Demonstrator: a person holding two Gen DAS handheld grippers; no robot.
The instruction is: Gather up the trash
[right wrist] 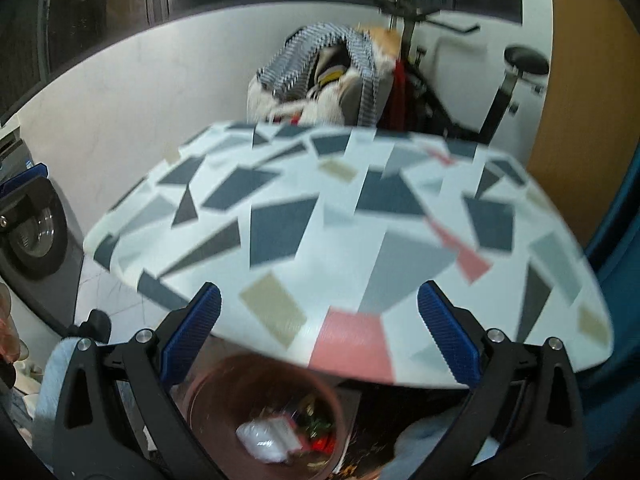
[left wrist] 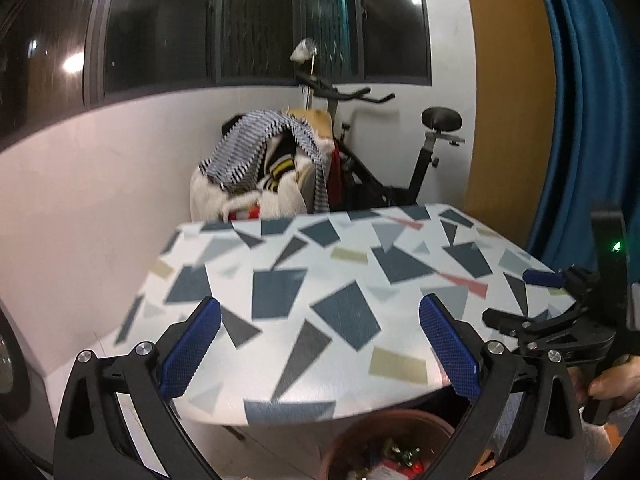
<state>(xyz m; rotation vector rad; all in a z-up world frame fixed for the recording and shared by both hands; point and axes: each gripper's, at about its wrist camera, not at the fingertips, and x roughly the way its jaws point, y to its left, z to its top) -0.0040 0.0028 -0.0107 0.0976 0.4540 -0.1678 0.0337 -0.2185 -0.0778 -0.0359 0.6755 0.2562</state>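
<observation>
Brown plastic bin (right wrist: 264,412) holds white and red wrappers (right wrist: 276,438) below the patterned counter (right wrist: 320,216); both the left gripper (left wrist: 320,356) and the right gripper (right wrist: 320,344) gape empty.

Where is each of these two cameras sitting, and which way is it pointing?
Left wrist view: sits on the left gripper, looking forward and down over the geometric-patterned table; the right gripper and a hand show at its right edge.
Right wrist view: sits on the open right gripper, facing the same way; a light sleeve shows low on the left.
Shared: the table, the brown round trash bin below it, and the black exercise bike.
</observation>
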